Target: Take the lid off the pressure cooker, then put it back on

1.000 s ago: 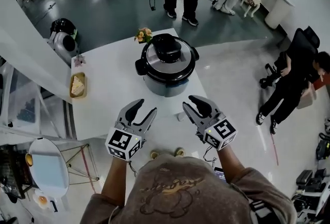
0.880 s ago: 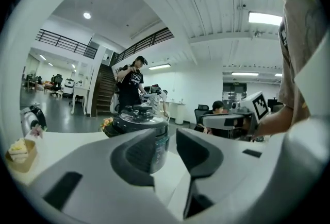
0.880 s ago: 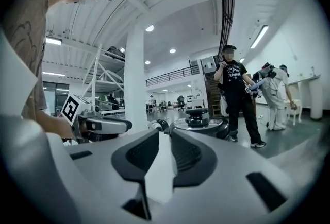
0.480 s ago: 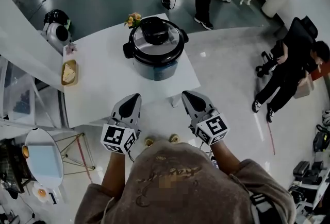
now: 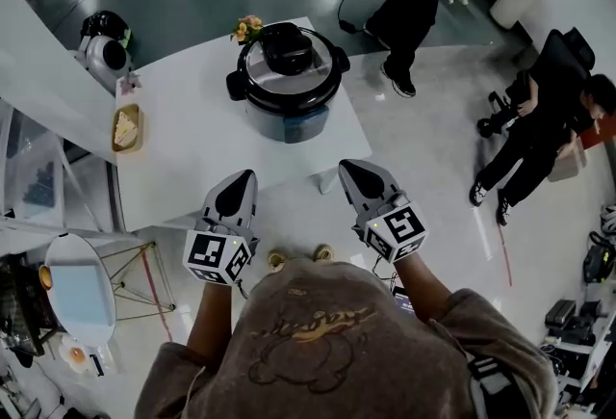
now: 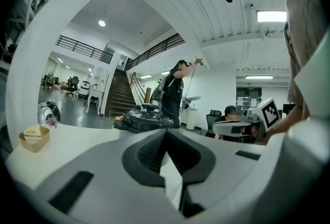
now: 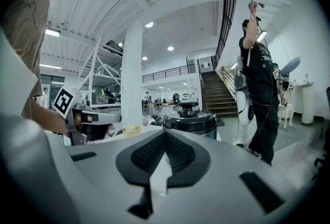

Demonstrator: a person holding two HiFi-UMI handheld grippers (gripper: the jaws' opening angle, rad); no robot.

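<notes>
Beyond my left tongs point(image 5: 244, 178) and right tongs point(image 5: 347, 167), well apart from both, I see the pressure cooker point(image 5: 289, 109), lid point(image 5: 287, 61) on; both are pinched together, empty.

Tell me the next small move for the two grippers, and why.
Probably open both grippers' jaws while easing them forward toward the lid. The left gripper and right gripper are both shut on nothing, held near the front edge of the table, well short of the pressure cooker. The lid is seated on the cooker, and shut jaws cannot take hold of it.
</notes>
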